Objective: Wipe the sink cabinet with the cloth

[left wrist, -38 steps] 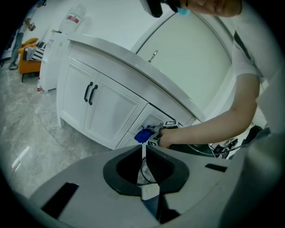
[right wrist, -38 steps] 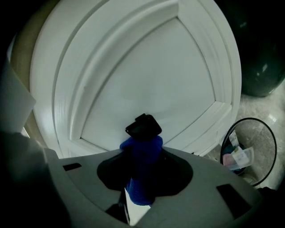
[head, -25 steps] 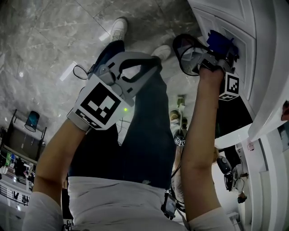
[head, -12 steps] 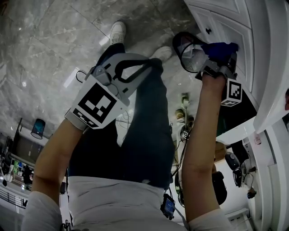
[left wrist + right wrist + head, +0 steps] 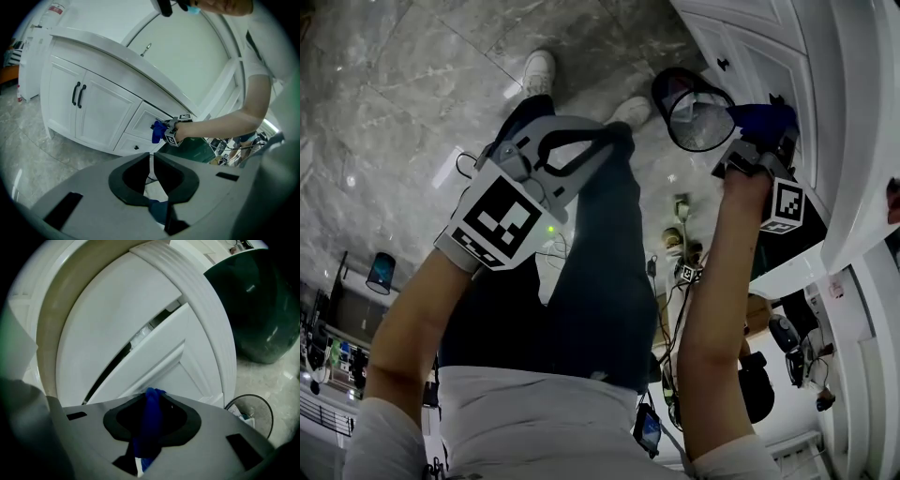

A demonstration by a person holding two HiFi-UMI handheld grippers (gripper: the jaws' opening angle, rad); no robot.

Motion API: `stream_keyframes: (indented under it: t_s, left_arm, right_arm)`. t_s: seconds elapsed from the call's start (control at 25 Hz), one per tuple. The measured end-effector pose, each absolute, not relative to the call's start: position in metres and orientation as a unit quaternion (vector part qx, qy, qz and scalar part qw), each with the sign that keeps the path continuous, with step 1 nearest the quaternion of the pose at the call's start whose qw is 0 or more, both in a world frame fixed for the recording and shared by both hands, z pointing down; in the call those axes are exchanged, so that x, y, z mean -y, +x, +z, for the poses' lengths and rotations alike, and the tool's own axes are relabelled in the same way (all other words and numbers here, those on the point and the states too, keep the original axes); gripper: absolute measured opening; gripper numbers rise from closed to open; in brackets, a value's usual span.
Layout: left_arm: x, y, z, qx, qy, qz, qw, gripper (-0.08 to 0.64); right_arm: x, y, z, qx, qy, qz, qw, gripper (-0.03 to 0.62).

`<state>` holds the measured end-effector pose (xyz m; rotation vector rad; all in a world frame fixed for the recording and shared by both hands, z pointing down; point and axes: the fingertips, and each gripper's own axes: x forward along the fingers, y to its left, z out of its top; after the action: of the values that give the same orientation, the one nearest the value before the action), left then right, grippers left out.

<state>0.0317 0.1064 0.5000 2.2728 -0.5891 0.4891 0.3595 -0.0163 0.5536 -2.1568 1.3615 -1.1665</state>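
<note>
**Op:** Where is the cloth?
**Log:** The blue cloth [image 5: 763, 119] is clamped in your right gripper [image 5: 759, 131]. The jaws are closed on a bunched strip of it that pokes past the tips. Its free end lies against a drawer front of the white sink cabinet [image 5: 773, 52], inside that panel's raised frame.

**Op:** What edges are near it?
**Log:** The frame edge runs just beside the cloth tip. A dark gap [image 5: 117, 358] slants above it, between the drawer and the band over it. A small black knob [image 5: 724, 64] sits on the lower drawer front, apart from the cloth. A black-rimmed round thing [image 5: 694, 111] stands on the floor just beside your right gripper. A dark green bin [image 5: 262, 310] stands near the cabinet's end.

**Op:** How much room is there to move?
**Log:** Flat white fronts spread away from the cloth along the cabinet. There is open marble floor [image 5: 394, 103] to your left, bare apart from your shoes [image 5: 539, 67].

**Op:** How are the arms placed?
**Log:** Your right forearm [image 5: 712, 309] is stretched out straight, with the wrist at the cabinet face. Your left gripper [image 5: 609, 139] hangs over your thigh [image 5: 600, 272], well apart from the cabinet. Its jaws are pressed together with nothing between them. Your left elbow is bent.
</note>
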Motion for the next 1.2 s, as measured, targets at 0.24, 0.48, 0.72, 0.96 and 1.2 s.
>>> stream_keyframes:
  t_s: [0.24,0.48,0.72,0.96,1.2]
  left_arm:
    - [-0.102,0.039,0.499,0.231,0.882,0.188,0.366,0.012]
    - [-0.098,0.042,0.503,0.230,0.881,0.193,0.365,0.012]
    - [-0.094,0.052,0.505,0.239,0.878,0.194,0.366,0.012]
    - [-0.090,0.057,0.506,0.257,0.871,0.188,0.373,0.012]
    - [-0.090,0.059,0.509,0.262,0.868,0.192,0.375,0.012]
  right_arm:
    - [0.021,0.358,0.566,-0.494,-0.749,-0.420,0.136,0.092]
    - [0.022,0.355,0.569,-0.501,-0.737,-0.431,0.141,0.092]
    - [0.012,0.367,0.573,-0.430,-0.777,-0.416,0.193,0.092]
    - [0.011,0.376,0.625,-0.391,-0.760,-0.481,0.197,0.086]
    - [0.016,0.369,0.640,-0.426,-0.737,-0.499,0.163,0.086]
